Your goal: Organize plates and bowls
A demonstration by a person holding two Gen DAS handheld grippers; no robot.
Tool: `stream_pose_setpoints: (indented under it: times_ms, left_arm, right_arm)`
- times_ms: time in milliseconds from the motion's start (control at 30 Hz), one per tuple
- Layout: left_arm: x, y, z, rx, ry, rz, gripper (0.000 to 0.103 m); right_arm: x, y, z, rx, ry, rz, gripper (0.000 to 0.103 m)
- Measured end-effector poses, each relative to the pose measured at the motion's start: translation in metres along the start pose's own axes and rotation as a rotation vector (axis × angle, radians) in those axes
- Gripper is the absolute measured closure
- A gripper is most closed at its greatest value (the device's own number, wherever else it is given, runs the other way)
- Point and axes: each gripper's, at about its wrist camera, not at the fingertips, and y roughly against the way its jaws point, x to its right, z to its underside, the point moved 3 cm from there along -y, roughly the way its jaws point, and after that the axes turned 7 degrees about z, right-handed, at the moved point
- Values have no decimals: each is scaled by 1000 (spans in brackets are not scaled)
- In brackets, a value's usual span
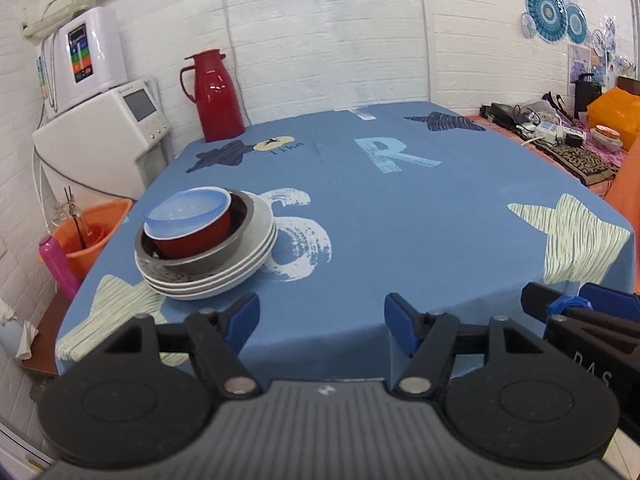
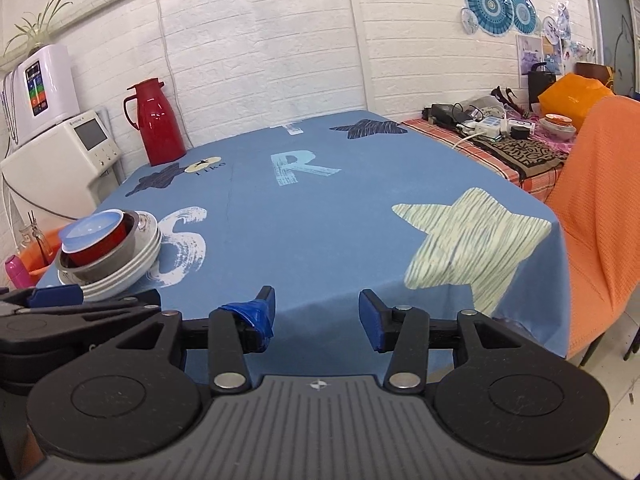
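Observation:
One stack of dishes stands near the table's front left corner: white plates (image 1: 224,280) at the bottom, a grey bowl (image 1: 208,256) on them, a red bowl (image 1: 196,236) inside it, and a pale blue bowl (image 1: 188,210) on top. The right wrist view shows the same stack, with the white plates (image 2: 140,260) and the blue bowl (image 2: 92,226), at its left. My left gripper (image 1: 320,322) hangs open just off the table's front edge, right of the stack, holding nothing. My right gripper (image 2: 316,316) is open and empty too, beside the left one.
A blue tablecloth (image 1: 360,208) with stars and letters covers the table. A red thermos jug (image 1: 214,96) stands at the back left corner. White appliances (image 1: 100,136) and an orange bucket (image 1: 92,236) sit left of the table. An orange-covered chair (image 2: 600,220) and a cluttered side bench (image 2: 500,132) are at the right.

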Motion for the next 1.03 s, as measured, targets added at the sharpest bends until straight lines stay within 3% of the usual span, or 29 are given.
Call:
stream_pose_setpoints:
  times_ms: [733, 1033]
  left_arm:
    - [17, 7, 6, 6, -65, -11, 35]
    - [15, 13, 5, 55, -62, -16, 35]
  right_arm:
    - [12, -12, 8, -56, -51, -38, 71]
    - [14, -11, 8, -49, -61, -29, 70]
